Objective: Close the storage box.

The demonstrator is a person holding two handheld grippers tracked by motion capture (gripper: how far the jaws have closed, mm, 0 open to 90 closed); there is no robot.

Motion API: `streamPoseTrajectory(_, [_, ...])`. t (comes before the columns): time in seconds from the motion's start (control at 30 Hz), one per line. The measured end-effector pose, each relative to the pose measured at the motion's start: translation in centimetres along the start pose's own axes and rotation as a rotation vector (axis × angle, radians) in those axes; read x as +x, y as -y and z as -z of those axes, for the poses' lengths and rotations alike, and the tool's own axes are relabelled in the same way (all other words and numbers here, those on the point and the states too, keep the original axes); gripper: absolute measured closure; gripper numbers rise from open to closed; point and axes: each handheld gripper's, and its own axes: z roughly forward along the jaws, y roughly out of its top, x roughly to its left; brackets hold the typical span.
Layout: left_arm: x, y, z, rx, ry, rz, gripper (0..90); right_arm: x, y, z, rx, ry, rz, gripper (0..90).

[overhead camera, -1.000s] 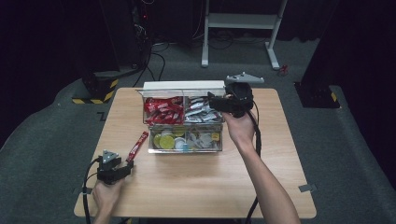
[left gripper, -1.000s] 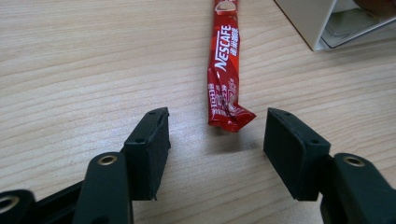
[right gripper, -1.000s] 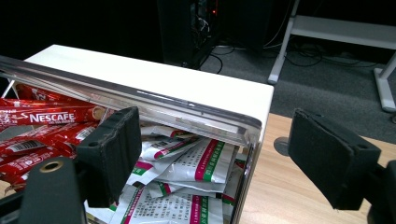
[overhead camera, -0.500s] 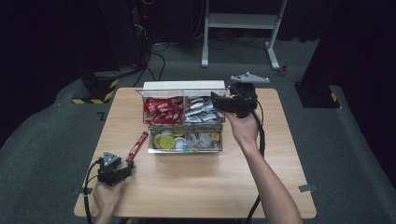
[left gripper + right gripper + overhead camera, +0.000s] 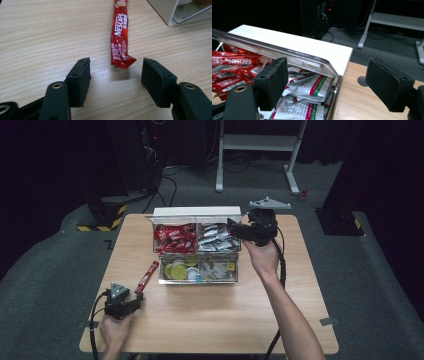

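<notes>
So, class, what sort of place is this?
Probably a lab or studio set up for recording: dark curtained surrounds, cables on grey carpet, and one wooden table holding a clear organiser box.

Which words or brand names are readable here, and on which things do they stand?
"NESCAFE": on the red stick sachet lying on the table.
"NESCAFE": on a red sachet in the box.
Small print low on the stick sachet: too small to read.
Print on the white sachets: blurred, unreadable.
</notes>
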Motion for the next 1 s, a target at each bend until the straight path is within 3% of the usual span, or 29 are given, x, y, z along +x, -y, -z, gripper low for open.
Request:
streamPoseTrajectory(0.2, [0.0,0.0,0.0,-0.002,0.001,0.001,40.8,0.6,0.1,0.3,-0.011,-0.045,0.038,22.2])
streamPoseTrajectory(0.5, [0.1,0.0,0.0,-0.001,0.001,0.0,40.8,1.0,0.7,0.3,-0.002,-0.055,0.043,22.9])
streamPoseTrajectory(0.73, [0.1,0.0,0.0,-0.004,0.002,0.003,40.8,1.7,0.8,0.4,-0.005,-0.062,0.093,21.6])
streamPoseTrajectory(0.83, [0.1,0.0,0.0,-0.004,0.002,0.004,40.8,1.3,0.8,0.3,-0.01,-0.076,0.081,23.3])
streamPoseTrajectory(1.0, [0.1,0.0,0.0,-0.004,0.003,0.004,40.8,1.8,1.0,0.4,-0.006,-0.07,0.093,19.1])
